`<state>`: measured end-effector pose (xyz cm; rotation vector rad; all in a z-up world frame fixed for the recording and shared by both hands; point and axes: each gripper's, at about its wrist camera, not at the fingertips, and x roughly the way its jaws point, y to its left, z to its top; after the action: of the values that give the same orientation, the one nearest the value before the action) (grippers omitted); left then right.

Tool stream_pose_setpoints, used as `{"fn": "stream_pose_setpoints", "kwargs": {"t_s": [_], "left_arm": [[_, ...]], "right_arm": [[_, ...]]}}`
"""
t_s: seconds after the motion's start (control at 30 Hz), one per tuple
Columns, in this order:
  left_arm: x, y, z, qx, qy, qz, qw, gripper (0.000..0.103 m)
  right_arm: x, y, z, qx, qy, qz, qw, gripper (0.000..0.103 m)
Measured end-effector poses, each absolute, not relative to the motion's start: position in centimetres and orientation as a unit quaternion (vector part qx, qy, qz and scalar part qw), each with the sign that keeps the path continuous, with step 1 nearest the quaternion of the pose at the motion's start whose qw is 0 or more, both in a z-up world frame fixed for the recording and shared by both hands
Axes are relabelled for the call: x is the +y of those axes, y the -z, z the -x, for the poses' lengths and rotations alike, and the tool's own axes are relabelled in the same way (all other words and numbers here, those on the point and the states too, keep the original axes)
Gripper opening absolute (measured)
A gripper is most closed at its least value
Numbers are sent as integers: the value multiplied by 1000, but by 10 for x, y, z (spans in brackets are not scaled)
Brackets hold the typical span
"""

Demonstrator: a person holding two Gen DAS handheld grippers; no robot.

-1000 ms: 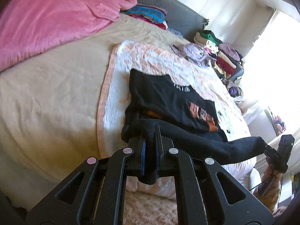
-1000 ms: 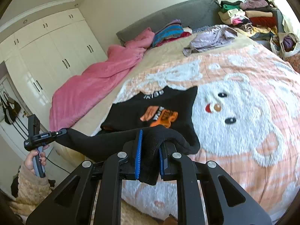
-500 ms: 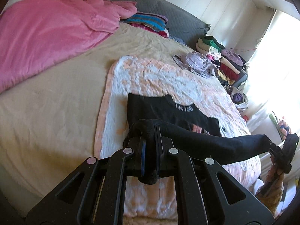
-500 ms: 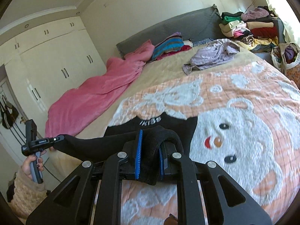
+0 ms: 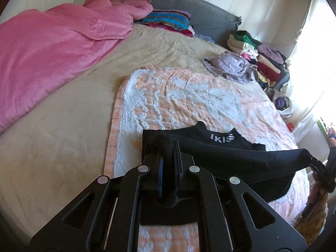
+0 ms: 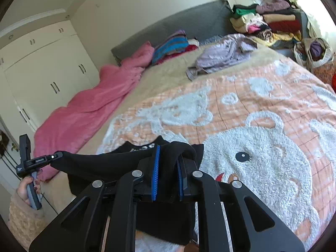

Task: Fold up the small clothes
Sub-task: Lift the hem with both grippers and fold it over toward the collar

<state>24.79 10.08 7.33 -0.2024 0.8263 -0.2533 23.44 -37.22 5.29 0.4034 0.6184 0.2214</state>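
A black shirt [image 5: 235, 157] with white lettering at its collar lies on the orange-and-white blanket [image 5: 168, 96]. Its near edge is lifted and stretched tight between both grippers. My left gripper [image 5: 167, 149] is shut on one bunched corner of that edge. At the far right of the left wrist view, my right gripper [image 5: 313, 160] pinches the other corner. In the right wrist view my right gripper [image 6: 168, 157] is shut on thick black cloth, and the shirt [image 6: 100, 163] runs left to my left gripper [image 6: 54, 157], held by a hand [image 6: 27, 189]. The lifted layer hides the shirt's front.
A pink duvet [image 5: 52, 52] covers the bed's left side. A crumpled lilac garment [image 5: 231, 65] lies beyond the blanket. Folded clothes [image 5: 262, 58] are piled at the far right, and striped fabrics [image 5: 168, 20] rest against the grey headboard [image 5: 210, 14]. White wardrobe doors [image 6: 52, 73] stand behind.
Both grippers carried the lifted black edge forward over the shirt toward its collar. The orange print is now covered, and only the collar strip shows beyond the held edge.
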Motion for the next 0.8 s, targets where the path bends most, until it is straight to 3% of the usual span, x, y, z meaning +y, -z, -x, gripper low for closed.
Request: {"fn": "stream_pose_setpoints", "kwargs": {"t_s": [0.5, 0.57, 0.6, 0.63, 0.67, 0.8], "left_arm": [[85, -24, -297, 445, 94, 81, 887, 4], [84, -23, -294, 446, 95, 79, 887, 7], [83, -25, -290, 441, 97, 75, 889, 10], [83, -29, -284, 431, 97, 72, 894, 19], [83, -32, -280, 425, 97, 72, 897, 24], [90, -44, -265, 402, 92, 68, 909, 24]], "right_arm": [[-373, 6, -287, 373, -69, -194, 905, 16], [-371, 8, -285, 374, -68, -192, 905, 29], [-371, 8, -283, 370, -71, -194, 906, 42], [-371, 7, -280, 365, -68, -193, 908, 57], [-371, 5, -276, 355, -55, -183, 915, 59], [-374, -4, -261, 334, -43, -174, 925, 59]]}}
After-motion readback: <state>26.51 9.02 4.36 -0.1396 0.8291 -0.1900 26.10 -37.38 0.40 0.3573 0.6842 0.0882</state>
